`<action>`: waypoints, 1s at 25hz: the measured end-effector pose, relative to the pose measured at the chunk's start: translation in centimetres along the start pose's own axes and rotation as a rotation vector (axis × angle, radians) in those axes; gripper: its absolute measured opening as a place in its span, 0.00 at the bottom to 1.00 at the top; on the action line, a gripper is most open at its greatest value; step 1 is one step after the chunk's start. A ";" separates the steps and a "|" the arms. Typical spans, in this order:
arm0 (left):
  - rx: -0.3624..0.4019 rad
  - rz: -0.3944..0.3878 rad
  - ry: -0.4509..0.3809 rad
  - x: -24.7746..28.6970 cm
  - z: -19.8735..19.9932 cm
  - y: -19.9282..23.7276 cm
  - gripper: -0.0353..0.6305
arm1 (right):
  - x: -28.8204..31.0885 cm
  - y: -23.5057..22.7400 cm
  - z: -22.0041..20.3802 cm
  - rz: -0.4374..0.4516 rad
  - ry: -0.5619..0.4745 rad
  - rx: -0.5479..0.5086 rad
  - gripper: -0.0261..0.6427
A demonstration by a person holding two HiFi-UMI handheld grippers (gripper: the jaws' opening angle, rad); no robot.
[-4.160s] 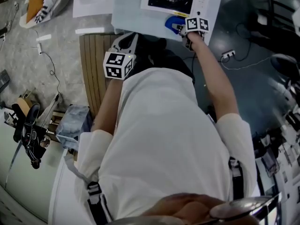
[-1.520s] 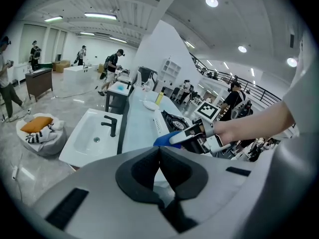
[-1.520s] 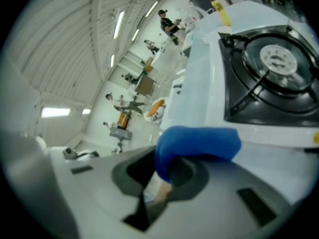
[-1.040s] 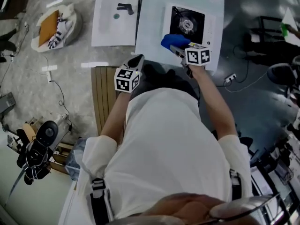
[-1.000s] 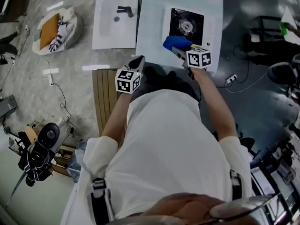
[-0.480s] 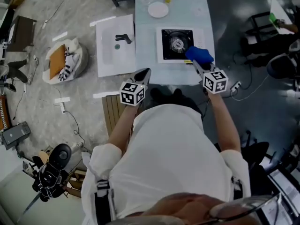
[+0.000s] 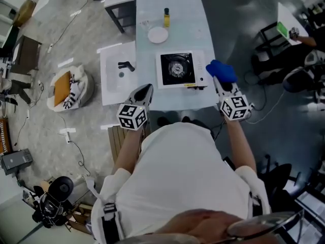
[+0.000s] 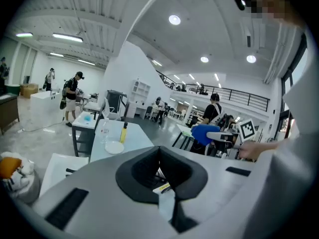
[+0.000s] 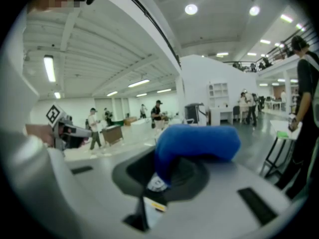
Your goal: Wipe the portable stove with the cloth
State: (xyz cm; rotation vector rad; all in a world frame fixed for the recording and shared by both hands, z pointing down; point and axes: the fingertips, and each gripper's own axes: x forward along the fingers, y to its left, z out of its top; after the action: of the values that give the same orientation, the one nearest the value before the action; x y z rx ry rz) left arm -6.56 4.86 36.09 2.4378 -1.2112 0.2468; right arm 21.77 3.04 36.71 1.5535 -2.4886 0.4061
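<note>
The fingers (image 9: 130,172) of the right gripper (image 9: 164,176) are pinched on a blue cloth (image 9: 197,141). One end of it is caught between the dark pads, and the rest bunches up and rolls over to the right above them. The fingers (image 8: 137,171) of the left gripper (image 8: 159,167) are pressed together with nothing between them.

In the head view, both grippers point forward over the near edge of a pale table (image 7: 189,4). The portable stove (image 7: 177,69) sits on that table, its black top and round burner facing up. It lies just left of the right fingers and ahead and to the right of the left fingers. The cloth hangs beside the stove's right edge, near the table's right rim; whether it touches either cannot be told.

Farther along the table, beyond the stove, stand a white plate (image 7: 158,34) and then a yellow bottle (image 7: 166,18), both ahead of the left fingers.
</note>
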 end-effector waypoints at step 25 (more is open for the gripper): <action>0.009 0.069 -0.101 0.8 4.7 -0.6 0.10 | -4.3 -3.5 6.1 -0.066 -0.149 -0.110 0.14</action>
State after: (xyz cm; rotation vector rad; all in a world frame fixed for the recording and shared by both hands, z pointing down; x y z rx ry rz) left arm -5.74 2.61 31.96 2.4452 -1.3411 0.1500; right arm 26.77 3.23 30.14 1.6727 -2.5114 0.1457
